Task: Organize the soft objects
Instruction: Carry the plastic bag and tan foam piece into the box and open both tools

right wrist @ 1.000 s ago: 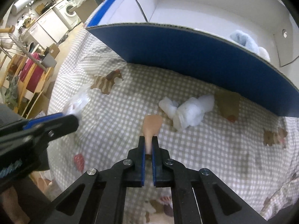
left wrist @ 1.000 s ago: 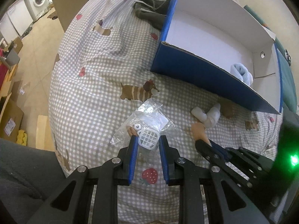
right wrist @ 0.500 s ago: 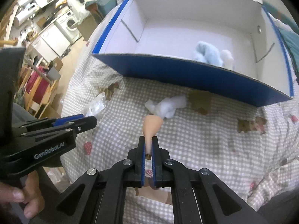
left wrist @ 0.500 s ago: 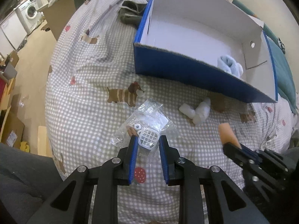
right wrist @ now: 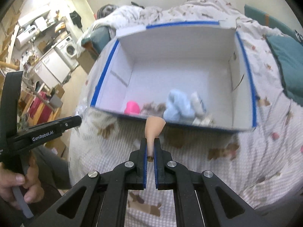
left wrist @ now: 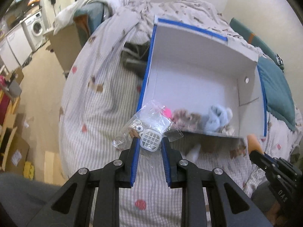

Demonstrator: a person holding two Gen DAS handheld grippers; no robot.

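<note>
Blue-edged white cardboard box [right wrist: 181,71] on the checked bedspread [left wrist: 98,113] serves as the landmark. The left claw [left wrist: 150,145] is clamped on a crinkled clear plastic bag holding a white grid-faced part [left wrist: 149,126], raised just in front of the box's near-left corner, with the bag's loose end fanning up and toward the box. The right claw [right wrist: 150,147] is pinched shut on the narrow neck of a peach rubbery teardrop-shaped piece [right wrist: 153,127]; its long axis runs straight along the fingers, wide end pointing at the box and reaching the near wall's rim. Inside the box, against that near wall, lie a pink round item [right wrist: 132,108], a brownish patterned bundle [right wrist: 152,107] and a pale blue fluffy roll [right wrist: 178,106].

Judging from this, the step in hand is carrying both pieces to the box. Next, each claw would need to clear the near wall, get over bare box floor behind the things already stowed, and then let go; the bag is light and may cling to the pads.
</note>
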